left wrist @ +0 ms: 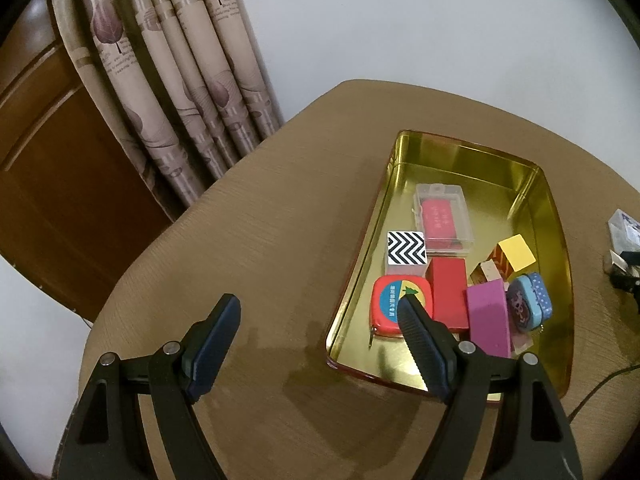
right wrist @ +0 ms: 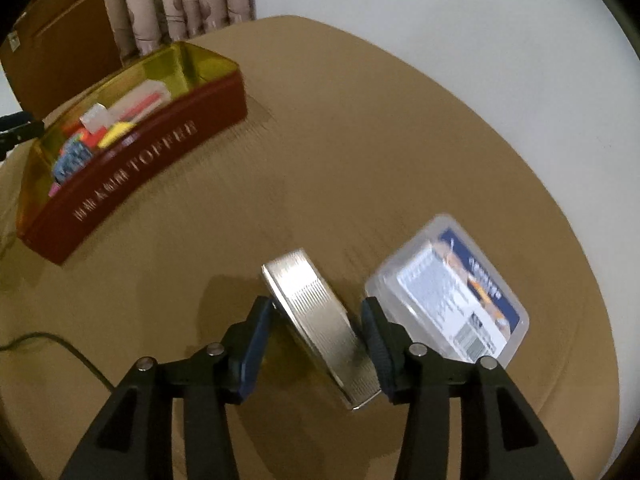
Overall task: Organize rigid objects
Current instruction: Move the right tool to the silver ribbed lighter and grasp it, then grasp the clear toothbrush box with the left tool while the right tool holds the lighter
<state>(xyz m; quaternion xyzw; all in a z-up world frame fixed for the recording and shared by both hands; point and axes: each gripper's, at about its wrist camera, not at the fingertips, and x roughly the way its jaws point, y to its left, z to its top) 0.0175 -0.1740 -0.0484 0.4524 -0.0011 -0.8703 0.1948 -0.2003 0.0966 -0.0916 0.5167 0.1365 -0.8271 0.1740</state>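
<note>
A gold-lined red tin (left wrist: 532, 200) sits on the round brown table and holds a clear case with a red card (left wrist: 442, 216), a zigzag-patterned block (left wrist: 406, 249), a red tape measure (left wrist: 390, 310), red (left wrist: 448, 292), purple (left wrist: 490, 322) and yellow (left wrist: 518, 252) blocks and a small blue tin (left wrist: 530, 304). My left gripper (left wrist: 320, 312) is open and empty, left of the tin. In the right wrist view my right gripper (right wrist: 316, 320) is open around a flat silver metal case (right wrist: 320, 320) tilted on the table. A clear plastic card box (right wrist: 452, 288) lies just right of it. The tin (right wrist: 140, 164) is at far left there.
Patterned curtains (left wrist: 172, 80) and a wooden door (left wrist: 52, 168) stand behind the table. A black cable (right wrist: 60, 348) runs over the table's left side. The right gripper and the card box show at the right edge of the left wrist view (left wrist: 624, 240).
</note>
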